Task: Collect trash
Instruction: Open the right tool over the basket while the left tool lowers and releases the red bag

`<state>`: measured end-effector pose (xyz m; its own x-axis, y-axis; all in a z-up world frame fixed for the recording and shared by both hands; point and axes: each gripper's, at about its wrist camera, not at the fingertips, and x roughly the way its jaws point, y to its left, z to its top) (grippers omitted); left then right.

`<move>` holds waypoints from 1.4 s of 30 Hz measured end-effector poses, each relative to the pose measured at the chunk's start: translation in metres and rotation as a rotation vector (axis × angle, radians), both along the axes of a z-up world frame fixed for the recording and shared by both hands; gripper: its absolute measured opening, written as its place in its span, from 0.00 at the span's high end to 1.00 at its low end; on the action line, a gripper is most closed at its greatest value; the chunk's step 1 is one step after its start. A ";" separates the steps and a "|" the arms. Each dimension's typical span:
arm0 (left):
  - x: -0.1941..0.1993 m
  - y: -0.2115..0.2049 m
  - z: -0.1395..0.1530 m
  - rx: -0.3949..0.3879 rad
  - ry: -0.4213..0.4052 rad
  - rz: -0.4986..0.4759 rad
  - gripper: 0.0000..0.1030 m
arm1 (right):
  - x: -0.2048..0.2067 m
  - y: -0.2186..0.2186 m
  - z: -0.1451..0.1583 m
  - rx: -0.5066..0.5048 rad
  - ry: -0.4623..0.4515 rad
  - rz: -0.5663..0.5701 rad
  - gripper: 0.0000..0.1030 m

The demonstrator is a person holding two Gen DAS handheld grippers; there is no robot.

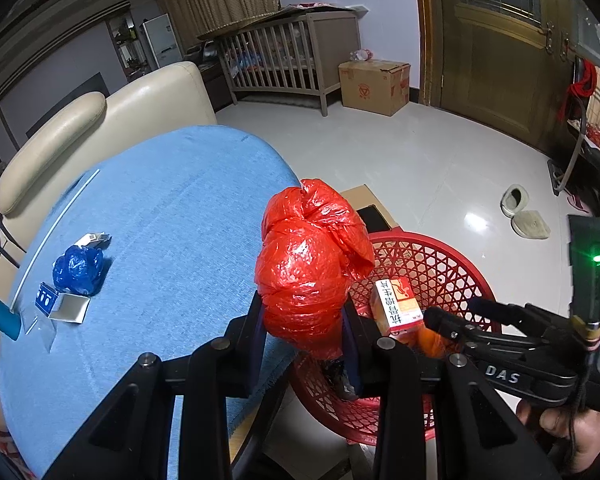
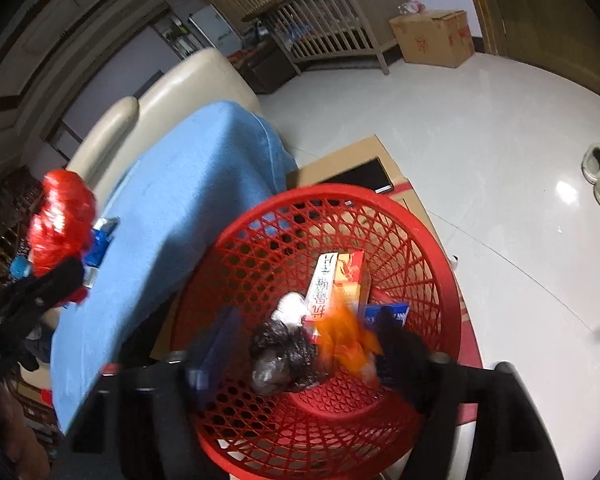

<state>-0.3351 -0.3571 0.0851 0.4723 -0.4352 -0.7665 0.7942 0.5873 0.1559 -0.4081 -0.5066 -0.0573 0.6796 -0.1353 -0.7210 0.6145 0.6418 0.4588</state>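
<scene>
Perhaps five scraps, one red basket (image 2: 428, 236)

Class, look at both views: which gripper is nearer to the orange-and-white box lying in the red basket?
Right. The right gripper hangs over the red basket, just above the box. The left gripper sits beside the basket, clamping a red bag.

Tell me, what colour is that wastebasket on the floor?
Red, with an open lattice pattern: the basket shows best in the right wrist view.

Worktop (image 1: 172, 216), blue cloth-covered: crumpled blue plastic bag (image 1: 78, 270), open small white box (image 1: 69, 307), white stick (image 1: 56, 232). Floor (image 1: 440, 168): red mesh basket (image 1: 440, 264), flattened cardboard (image 1: 366, 196).
</scene>
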 end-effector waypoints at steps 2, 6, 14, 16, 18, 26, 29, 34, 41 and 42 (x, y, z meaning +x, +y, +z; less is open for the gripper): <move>0.002 -0.001 -0.001 0.003 0.004 -0.004 0.66 | -0.002 0.000 0.006 -0.022 -0.011 -0.011 0.27; 0.001 -0.003 -0.003 0.009 0.007 -0.013 0.66 | -0.011 -0.006 0.017 -0.036 -0.048 -0.064 0.27; 0.002 -0.009 -0.009 0.028 0.024 -0.046 0.66 | -0.026 -0.017 0.028 -0.042 -0.092 -0.137 0.27; 0.001 -0.012 -0.012 0.036 0.030 -0.056 0.66 | -0.028 -0.018 0.029 -0.045 -0.100 -0.143 0.27; -0.002 -0.015 -0.014 0.043 0.033 -0.064 0.66 | -0.030 -0.019 0.031 -0.047 -0.106 -0.148 0.27; -0.009 -0.024 -0.024 0.070 0.057 -0.092 0.66 | -0.038 -0.025 0.030 -0.039 -0.123 -0.176 0.27; -0.012 -0.029 -0.029 0.083 0.074 -0.109 0.66 | -0.040 -0.027 0.029 -0.034 -0.124 -0.182 0.27; -0.019 -0.036 -0.035 0.102 0.077 -0.136 0.66 | -0.042 -0.028 0.028 -0.029 -0.127 -0.187 0.27; -0.023 -0.043 -0.042 0.118 0.083 -0.151 0.66 | -0.047 -0.030 0.029 -0.031 -0.142 -0.208 0.27; -0.023 -0.043 -0.043 0.121 0.084 -0.153 0.66 | -0.049 -0.030 0.030 -0.032 -0.147 -0.216 0.27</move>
